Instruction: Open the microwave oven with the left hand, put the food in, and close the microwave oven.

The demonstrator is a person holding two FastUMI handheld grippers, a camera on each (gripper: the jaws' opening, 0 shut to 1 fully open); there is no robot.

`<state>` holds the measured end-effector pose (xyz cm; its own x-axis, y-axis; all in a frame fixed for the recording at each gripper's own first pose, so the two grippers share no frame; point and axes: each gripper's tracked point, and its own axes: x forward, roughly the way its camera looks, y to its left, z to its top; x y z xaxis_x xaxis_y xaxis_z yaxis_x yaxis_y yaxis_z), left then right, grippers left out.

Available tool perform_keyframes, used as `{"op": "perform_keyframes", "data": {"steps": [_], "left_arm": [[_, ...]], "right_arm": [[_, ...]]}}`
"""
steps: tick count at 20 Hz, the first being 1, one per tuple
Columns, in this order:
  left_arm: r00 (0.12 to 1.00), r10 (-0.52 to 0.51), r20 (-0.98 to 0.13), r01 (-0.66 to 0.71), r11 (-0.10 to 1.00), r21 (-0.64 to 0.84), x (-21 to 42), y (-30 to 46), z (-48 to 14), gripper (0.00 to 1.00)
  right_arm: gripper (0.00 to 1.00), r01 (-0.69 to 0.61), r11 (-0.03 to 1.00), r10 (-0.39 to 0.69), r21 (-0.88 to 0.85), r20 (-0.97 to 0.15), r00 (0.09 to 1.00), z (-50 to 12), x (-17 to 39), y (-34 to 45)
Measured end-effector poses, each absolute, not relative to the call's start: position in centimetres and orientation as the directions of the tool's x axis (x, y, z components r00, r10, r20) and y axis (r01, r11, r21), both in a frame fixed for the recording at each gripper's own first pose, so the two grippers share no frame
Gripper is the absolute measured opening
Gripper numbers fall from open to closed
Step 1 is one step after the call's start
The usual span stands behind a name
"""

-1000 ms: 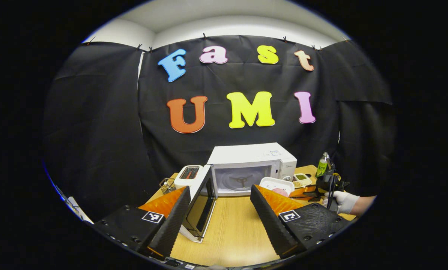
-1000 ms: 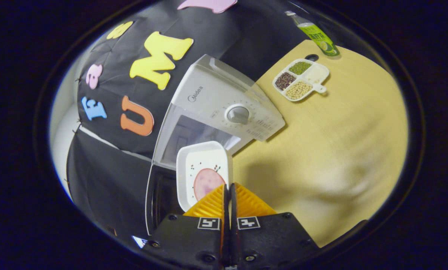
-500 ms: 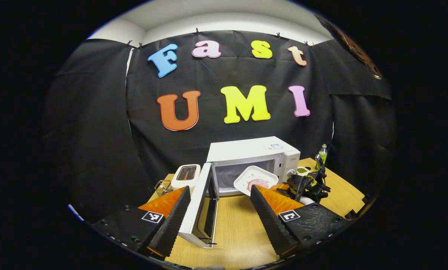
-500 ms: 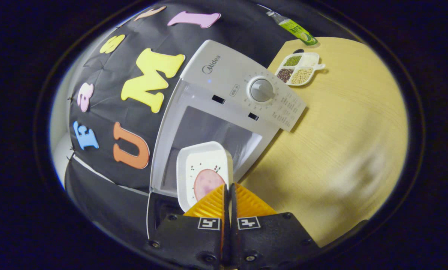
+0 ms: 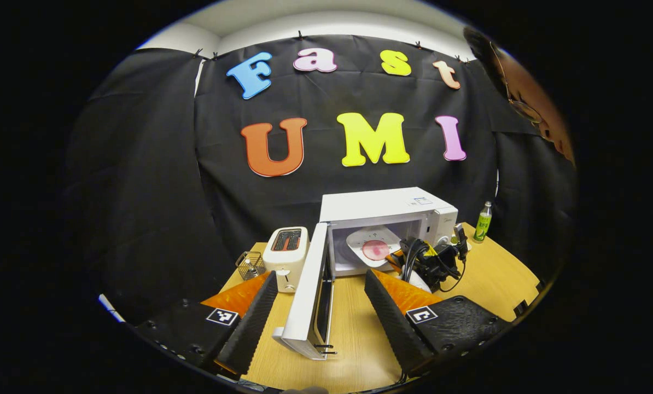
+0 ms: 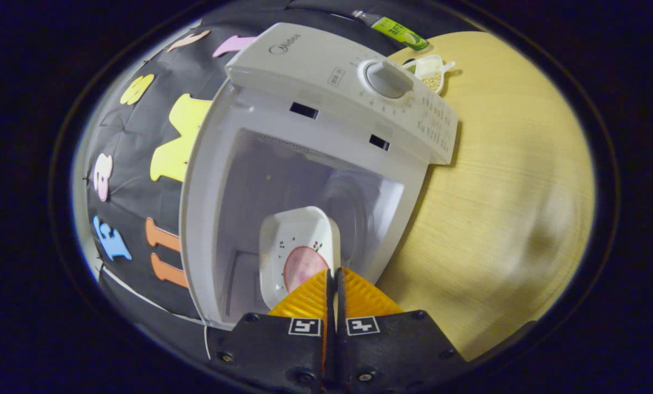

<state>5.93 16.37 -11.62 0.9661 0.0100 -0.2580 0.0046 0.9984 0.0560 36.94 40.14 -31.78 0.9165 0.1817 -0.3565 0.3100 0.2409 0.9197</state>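
The white microwave (image 5: 386, 205) stands at the back of the wooden table, its door (image 5: 309, 298) swung wide open toward me. My right gripper (image 6: 333, 273) is shut on the rim of a white dish (image 6: 296, 241) holding a pink slice of food (image 6: 303, 266). The dish is inside the mouth of the oven cavity (image 6: 283, 180), tilted. From the left gripper view the dish (image 5: 371, 244) sits in the opening, with the right gripper (image 5: 427, 262) and its cables just outside. My left gripper (image 5: 321, 298) hangs open in front of the door, holding nothing.
A white toaster (image 5: 286, 249) and a small wire basket (image 5: 248, 266) stand left of the microwave. A green bottle (image 5: 483, 221) and a divided tray of beans (image 6: 430, 71) are on its right. A person leans in at the upper right.
The right gripper has carried the dish forward from in front of the microwave into the cavity opening. The left gripper has drawn back slightly; the door looks swung wider.
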Motion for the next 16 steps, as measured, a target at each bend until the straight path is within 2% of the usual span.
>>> {"op": "perform_keyframes", "data": {"steps": [6, 11, 12, 13, 14, 16], "left_arm": [[0.958, 0.008, -0.287, 0.007, 0.999, 0.051, 6.0, 16.6, -13.1, 0.96], [0.958, 0.016, -0.286, -0.005, 0.999, 0.039, 5.4, 17.2, -13.1, 0.96], [0.959, 0.020, -0.283, -0.009, 0.999, 0.040, 5.3, 17.3, -12.9, 0.96], [0.960, 0.020, -0.280, -0.010, 0.999, 0.039, 5.3, 17.3, -12.8, 1.00], [0.961, 0.020, -0.275, -0.010, 0.999, 0.039, 5.1, 17.3, -12.6, 0.96], [0.962, 0.025, -0.272, -0.014, 0.999, 0.042, 4.7, 17.3, -12.2, 0.96]], "right_arm": [[0.05, 0.323, 0.190, 0.103, 0.927, -0.346, 0.933, -32.6, 40.8, 39.4], [0.12, 0.247, 0.174, 0.145, 0.953, -0.273, 0.951, -31.5, 42.1, 40.6], [0.03, 0.214, 0.154, 0.134, 0.965, -0.235, 0.963, -30.7, 42.2, 40.8], [0.25, 0.181, 0.152, 0.137, 0.972, -0.202, 0.970, -29.8, 41.7, 40.4], [0.49, 0.162, 0.165, 0.135, 0.973, -0.185, 0.974, -29.2, 41.3, 40.1], [0.98, 0.158, 0.244, 0.125, 0.957, -0.193, 0.973, -28.4, 40.4, 39.4]]}}
